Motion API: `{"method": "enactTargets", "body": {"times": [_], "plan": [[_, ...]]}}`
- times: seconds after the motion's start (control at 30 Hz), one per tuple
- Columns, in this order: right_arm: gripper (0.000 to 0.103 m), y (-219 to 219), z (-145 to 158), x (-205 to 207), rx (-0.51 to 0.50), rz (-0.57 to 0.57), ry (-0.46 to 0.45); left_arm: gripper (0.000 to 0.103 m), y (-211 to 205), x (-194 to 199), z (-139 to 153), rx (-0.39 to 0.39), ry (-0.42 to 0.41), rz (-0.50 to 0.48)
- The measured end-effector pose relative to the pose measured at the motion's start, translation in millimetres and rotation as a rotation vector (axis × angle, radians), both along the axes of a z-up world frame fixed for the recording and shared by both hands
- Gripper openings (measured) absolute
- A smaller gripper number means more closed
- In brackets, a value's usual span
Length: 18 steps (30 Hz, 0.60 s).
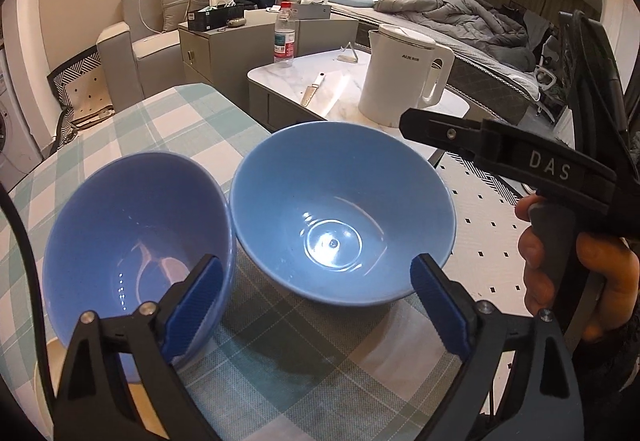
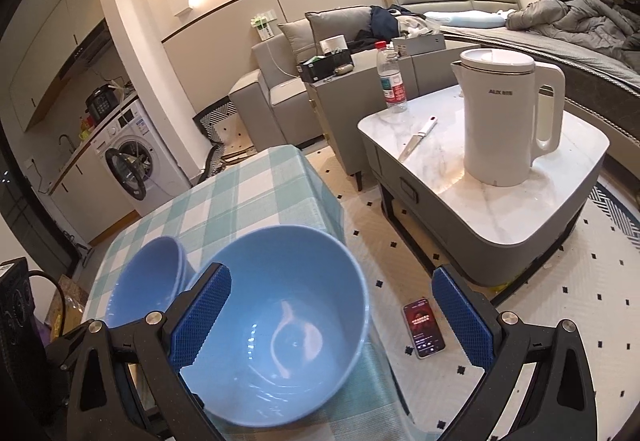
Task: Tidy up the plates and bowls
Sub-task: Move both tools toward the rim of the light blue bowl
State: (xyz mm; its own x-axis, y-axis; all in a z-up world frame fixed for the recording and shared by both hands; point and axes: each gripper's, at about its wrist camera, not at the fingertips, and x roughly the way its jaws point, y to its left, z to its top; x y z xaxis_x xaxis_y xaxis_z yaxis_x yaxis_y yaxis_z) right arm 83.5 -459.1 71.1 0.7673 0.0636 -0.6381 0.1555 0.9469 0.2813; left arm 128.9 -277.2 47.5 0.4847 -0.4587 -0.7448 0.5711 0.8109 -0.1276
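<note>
Your left gripper (image 1: 316, 297) stands wide and empty, framing the right bowl (image 1: 344, 213) on the checked worktop (image 1: 168, 129), centre frame. Your right gripper (image 2: 332, 317), also wide, straddles that bowl's rim, presumably to stack it into the left bowl (image 1: 136, 225).

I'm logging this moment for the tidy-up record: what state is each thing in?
Left gripper: open, holding nothing.
Right gripper: open, holding nothing.
Right bowl: upright, empty.
Left bowl: upright, looks nested in another.
Kettle: lid shut.
Water bottle: capped, upright.
Phone: screen lit.
</note>
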Motion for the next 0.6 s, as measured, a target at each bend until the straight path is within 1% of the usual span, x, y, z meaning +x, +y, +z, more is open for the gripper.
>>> {"method": "enactTargets", "body": {"times": [0.13, 0.2, 0.33, 0.43, 0.6], "plan": [[0.102, -6.4, -4.7, 0.3, 0.004, -0.002, 0.011, 0.094, -1.1, 2.0, 1.2, -0.006, 0.005, 0.019], [0.102, -7.5, -6.5, 1.1, 0.002, 0.000, 0.015, 0.092, -0.1, 1.4, 2.4, -0.012, 0.006, 0.026], [0.102, -8.5, -9.3, 2.0, 0.007, 0.010, 0.019, 0.088, 0.7, -3.0, 5.3, -0.034, 0.018, 0.002], [0.102, -5.2, -10.3, 3.3, 0.004, 0.024, 0.020, 0.087, -3.1, -3.9, 3.4, -0.020, 0.019, -0.008], [0.102, -2.3, -10.5, 3.5, -0.004, 0.037, 0.015, 0.086, -4.3, -0.2, -3.2, -0.011, 0.043, 0.008]]}}
